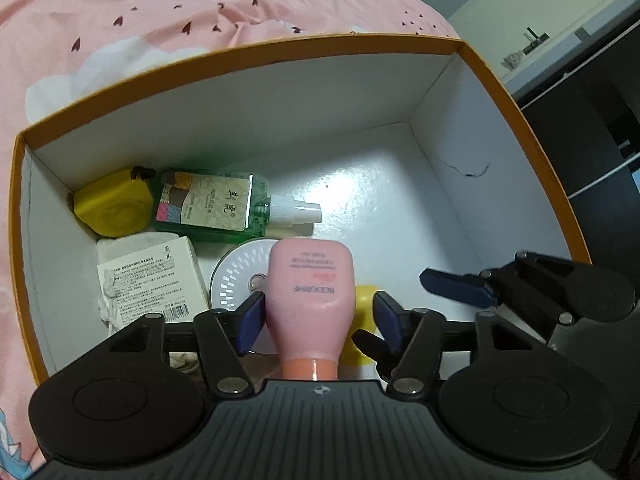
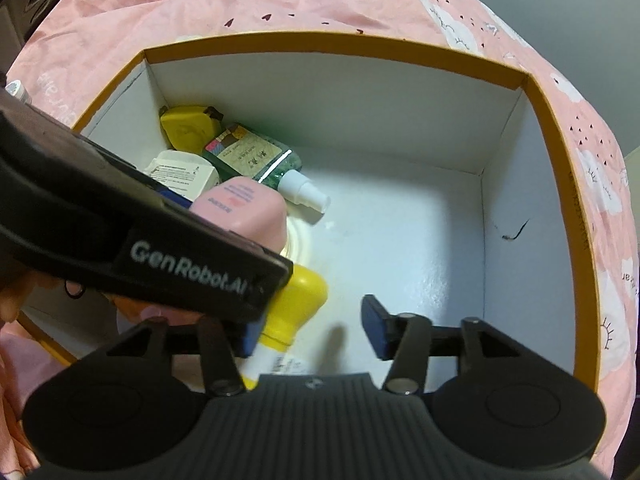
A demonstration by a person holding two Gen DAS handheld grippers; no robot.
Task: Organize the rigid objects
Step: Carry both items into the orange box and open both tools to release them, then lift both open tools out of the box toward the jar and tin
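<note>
- The left gripper (image 1: 318, 316) stands partly spread around the pink plastic squeeze bottle (image 1: 310, 300). The bottle lies between the blue pads with its salmon cap towards the camera; the left pad looks close against its side and the right pad stands apart, so no firm hold shows.
- The right gripper (image 2: 310, 330) is also partly spread. The yellow-capped white bottle (image 2: 290, 312) lies at its left pad, while the right pad stands clear over the bare white floor of the box — I judge this bottle to be unclamped.
- Both bottles are inside the orange-rimmed white cardboard box (image 1: 248, 54). It sits on a bed with a pink patterned cover (image 1: 160, 8).
- Ahead of the left gripper lie a white round slotted disc (image 1: 240, 276), a green spray bottle with a white nozzle (image 1: 224, 208), a yellow tape measure (image 1: 114, 208) and a white printed carton (image 1: 152, 280).
- Risk: the pink bottle rests partly on the disc, so pulling away at a slant could make it roll or tip.
- Risk: the two grippers sit close, the left body crossing just over the right one's left finger, so lifting both together could make them knock or drag the yellow-capped bottle.
- Pose: both point steeply down into the box. A hand shows at the left edge of the right view.
</note>
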